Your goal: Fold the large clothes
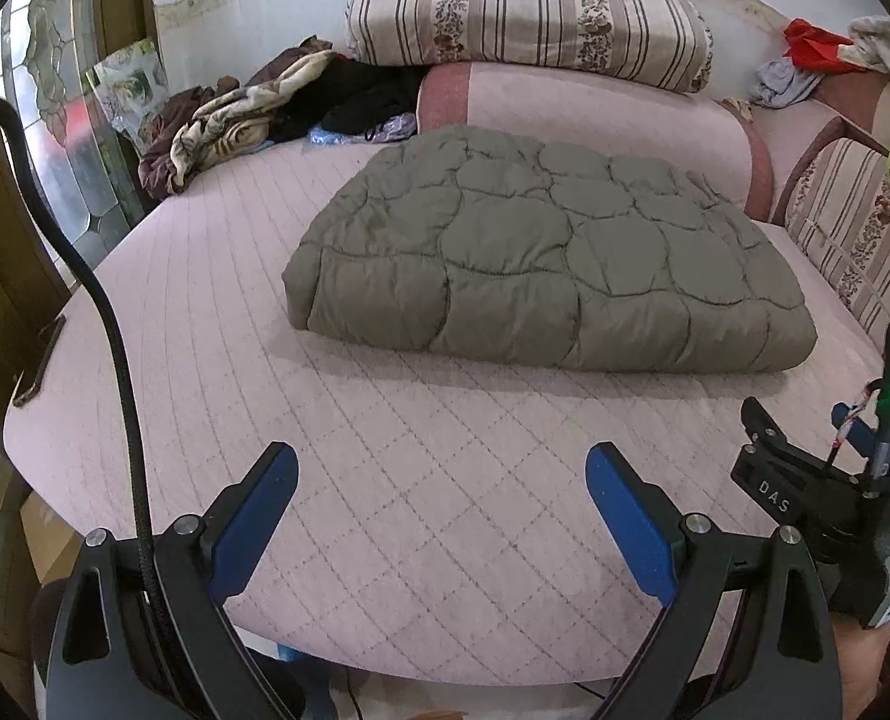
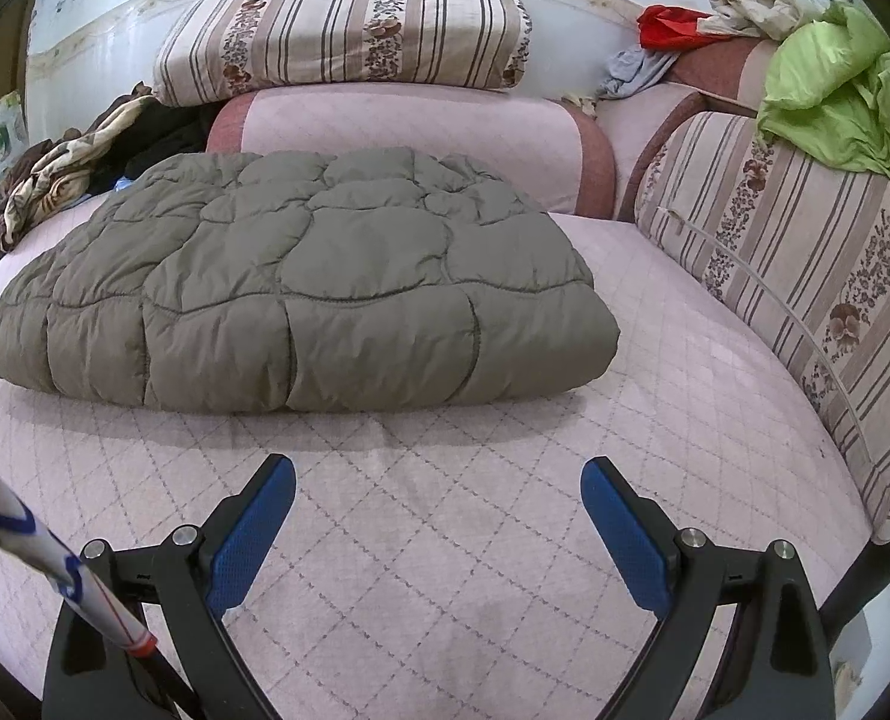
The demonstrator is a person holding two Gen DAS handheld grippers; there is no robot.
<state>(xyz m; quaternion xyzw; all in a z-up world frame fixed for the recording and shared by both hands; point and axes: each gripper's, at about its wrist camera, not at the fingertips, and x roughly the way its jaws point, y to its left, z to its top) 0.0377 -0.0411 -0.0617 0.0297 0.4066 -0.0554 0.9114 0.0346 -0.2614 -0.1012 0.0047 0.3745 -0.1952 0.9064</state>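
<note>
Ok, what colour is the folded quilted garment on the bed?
Olive grey-green folded quilted garment, stitched in rounded panels; clearest in the right wrist view.

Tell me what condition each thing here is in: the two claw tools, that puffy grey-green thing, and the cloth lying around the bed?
Left gripper: open, empty, hovering over the bed cover.
Right gripper: open, empty, short of the garment.
Quilted olive garment: folded into a thick flat bundle, lying on the bed.
Striped pillow: stacked on the pink bolster.
Green cloth: crumpled, unfolded.
Brown patterned blanket: heaped, unfolded.
</note>
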